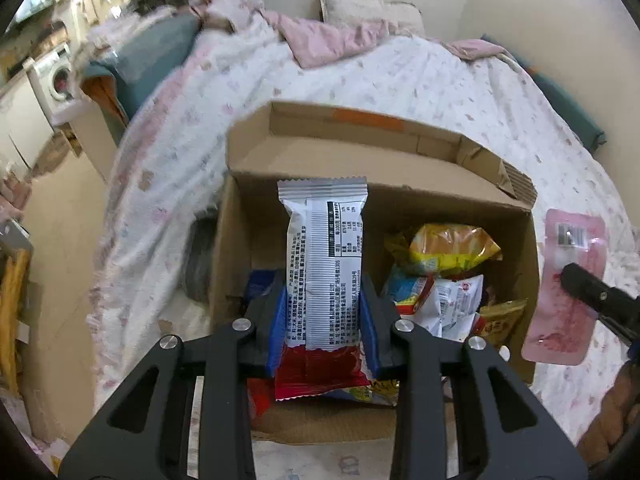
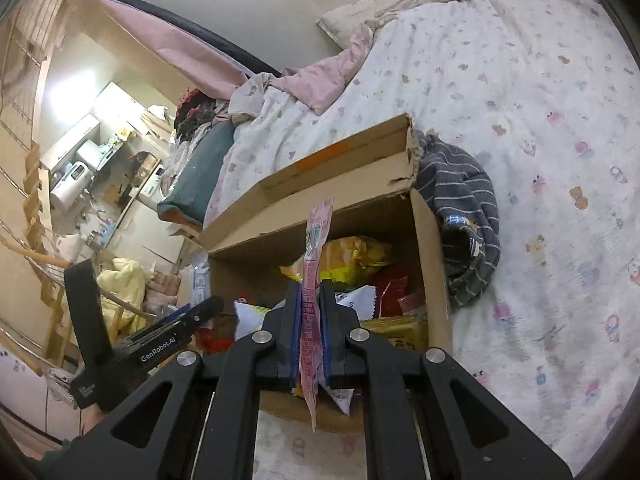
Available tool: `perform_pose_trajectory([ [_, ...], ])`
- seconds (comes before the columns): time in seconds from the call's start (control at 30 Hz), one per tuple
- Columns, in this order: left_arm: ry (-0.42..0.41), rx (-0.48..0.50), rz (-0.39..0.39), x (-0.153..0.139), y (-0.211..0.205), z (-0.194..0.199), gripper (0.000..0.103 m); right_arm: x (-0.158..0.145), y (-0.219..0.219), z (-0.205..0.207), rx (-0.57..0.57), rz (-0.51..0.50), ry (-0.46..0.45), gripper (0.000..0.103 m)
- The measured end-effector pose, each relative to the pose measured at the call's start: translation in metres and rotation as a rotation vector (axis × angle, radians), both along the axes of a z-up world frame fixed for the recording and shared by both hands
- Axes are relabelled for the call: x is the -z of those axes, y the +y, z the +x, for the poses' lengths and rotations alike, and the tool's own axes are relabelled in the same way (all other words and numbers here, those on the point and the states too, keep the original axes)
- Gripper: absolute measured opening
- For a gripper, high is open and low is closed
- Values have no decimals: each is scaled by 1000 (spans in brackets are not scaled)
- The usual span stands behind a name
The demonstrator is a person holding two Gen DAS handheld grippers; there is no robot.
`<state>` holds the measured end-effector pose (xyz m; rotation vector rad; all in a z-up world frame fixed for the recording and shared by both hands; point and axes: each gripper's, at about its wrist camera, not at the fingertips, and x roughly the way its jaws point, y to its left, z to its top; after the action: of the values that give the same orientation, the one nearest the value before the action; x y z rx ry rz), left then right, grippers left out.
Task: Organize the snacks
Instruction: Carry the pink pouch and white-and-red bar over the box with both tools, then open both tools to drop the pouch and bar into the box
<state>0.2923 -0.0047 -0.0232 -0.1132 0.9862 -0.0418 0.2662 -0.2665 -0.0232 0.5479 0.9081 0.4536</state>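
Note:
My left gripper (image 1: 322, 280) is shut on a white and silver snack packet (image 1: 324, 248) with a red end, held upright over the open cardboard box (image 1: 380, 192). Inside the box lie a yellow bag (image 1: 452, 248) and a white packet (image 1: 452, 304) among several other snacks. My right gripper (image 2: 311, 286) is shut on a thin pink packet (image 2: 316, 240), seen edge-on above the box (image 2: 320, 208). In the left wrist view the same pink packet (image 1: 568, 280) hangs at the box's right side on the right gripper (image 1: 576, 280). The left gripper (image 2: 208, 308) shows at the box's left.
The box sits on a bed with a white patterned quilt (image 2: 540, 140). A grey striped garment (image 2: 464, 208) lies against the box's right wall. A pillow (image 1: 368, 8) and pink blanket (image 1: 320, 40) are at the head. Cluttered floor and a washing machine (image 1: 56, 76) lie to the left.

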Motion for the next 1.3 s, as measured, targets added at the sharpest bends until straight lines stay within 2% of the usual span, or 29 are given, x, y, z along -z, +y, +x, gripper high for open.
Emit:
perform_pose_trajectory([
  [0.17, 38, -20, -9, 11, 7, 5, 28, 15, 2, 7, 13, 29, 63, 9],
  [0.37, 80, -12, -20, 21, 7, 8, 28, 29, 14, 12, -23, -6, 104, 9],
  [0.6, 76, 9, -7, 19, 3, 8, 29, 40, 25, 13, -56, -49, 141, 9],
  [0.7, 74, 17, -10, 18, 2, 7, 40, 45, 28, 15, -64, -58, 157, 9],
  [0.77, 54, 16, 5, 15, 1, 5, 70, 47, 29, 15, -66, -75, 165, 9],
  [0.83, 37, 14, 6, 12, 2, 2, 81, 49, 34, 14, -72, -132, 164, 9],
  [1.0, 7, 0, 0, 4, 5, -4, 81, 51, 36, 12, -83, -145, 164, 9],
  [1.1, -15, 4, -5, -2, 4, -10, 81, 46, 34, 10, -74, -150, 145, 13],
  [1.3, -83, -18, 24, -18, 2, -35, 81, 25, 29, 1, -57, -163, 65, 13],
])
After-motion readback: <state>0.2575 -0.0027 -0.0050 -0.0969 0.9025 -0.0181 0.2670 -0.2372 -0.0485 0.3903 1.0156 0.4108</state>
